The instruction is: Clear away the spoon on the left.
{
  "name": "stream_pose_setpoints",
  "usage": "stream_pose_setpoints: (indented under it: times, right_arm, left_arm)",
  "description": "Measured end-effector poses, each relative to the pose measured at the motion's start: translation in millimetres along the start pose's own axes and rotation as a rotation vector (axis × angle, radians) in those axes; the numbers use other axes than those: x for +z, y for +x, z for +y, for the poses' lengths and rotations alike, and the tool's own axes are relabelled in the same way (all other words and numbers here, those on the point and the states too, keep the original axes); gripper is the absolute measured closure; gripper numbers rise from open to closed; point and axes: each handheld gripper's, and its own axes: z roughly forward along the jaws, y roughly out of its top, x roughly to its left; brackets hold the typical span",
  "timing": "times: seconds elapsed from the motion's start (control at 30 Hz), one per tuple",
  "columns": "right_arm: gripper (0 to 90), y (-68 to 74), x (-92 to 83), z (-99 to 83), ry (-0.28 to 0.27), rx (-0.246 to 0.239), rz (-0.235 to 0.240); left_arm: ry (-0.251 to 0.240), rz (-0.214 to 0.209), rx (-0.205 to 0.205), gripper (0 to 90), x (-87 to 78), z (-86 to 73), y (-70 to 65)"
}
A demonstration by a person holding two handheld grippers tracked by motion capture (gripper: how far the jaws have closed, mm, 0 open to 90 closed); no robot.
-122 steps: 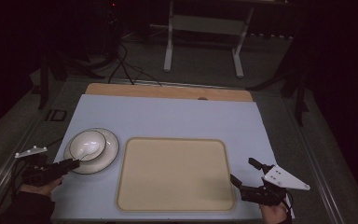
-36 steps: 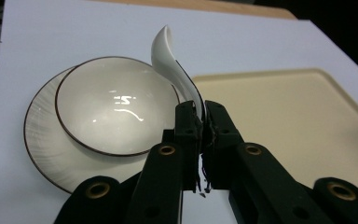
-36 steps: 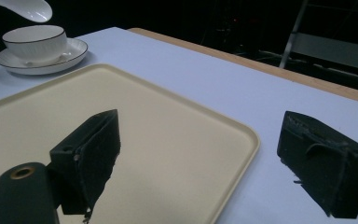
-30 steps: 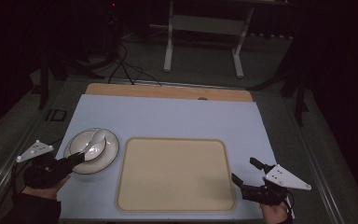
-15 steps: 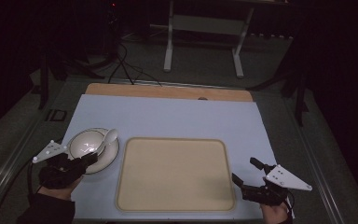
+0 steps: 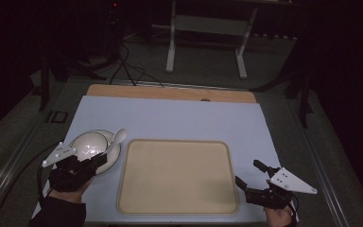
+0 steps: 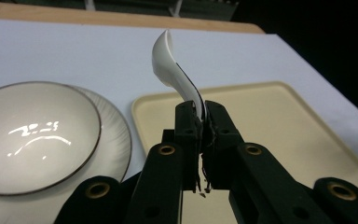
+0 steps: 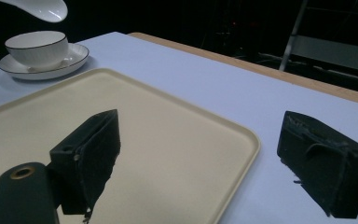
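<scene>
My left gripper (image 6: 99, 161) is shut on the handle of a white spoon (image 6: 118, 136), which it holds in the air over the right rim of the saucer (image 6: 112, 158). In the left gripper view the spoon (image 7: 171, 63) rises from between the pressed jaws of my left gripper (image 7: 201, 111), scoop uppermost. A white bowl (image 6: 89, 143) with a dark rim stands on that saucer. A beige tray (image 6: 177, 176) lies mid-table. My right gripper (image 6: 248, 173) rests open at the tray's right front corner, nothing between its jaws.
A pale cloth (image 6: 179, 118) covers the table, with a wooden strip (image 6: 170, 92) along the far edge. Beyond it are a metal desk frame (image 6: 205, 28) and cables on the floor. In the right gripper view the bowl (image 8: 37, 46) stands far left beyond the tray (image 8: 135, 116).
My left gripper has carried the spoon rightward from over the bowl to the saucer's right rim, rising slightly. The right gripper has stayed put.
</scene>
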Motion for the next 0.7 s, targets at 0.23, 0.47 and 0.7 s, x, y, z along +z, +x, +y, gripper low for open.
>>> stream_pose_setpoints:
  times: [0.23,0.47,0.7]
  right_arm:
    - [13.1,0.1,0.1,-0.3,0.002,-0.002,0.004]
    - [13.1,-0.9,0.3,-0.7,0.003,0.008,0.009]
    - [13.1,-1.6,-0.5,-0.8,-0.004,0.006,0.004]
  left_arm:
    - [0.01,0.001,-0.007,85.7,2.6,-1.9,-6.7]
    - [0.023,-0.015,0.002,85.7,11.9,-8.4,-16.6]
    - [0.012,-0.012,-0.012,85.7,13.4,-9.7,-22.1]
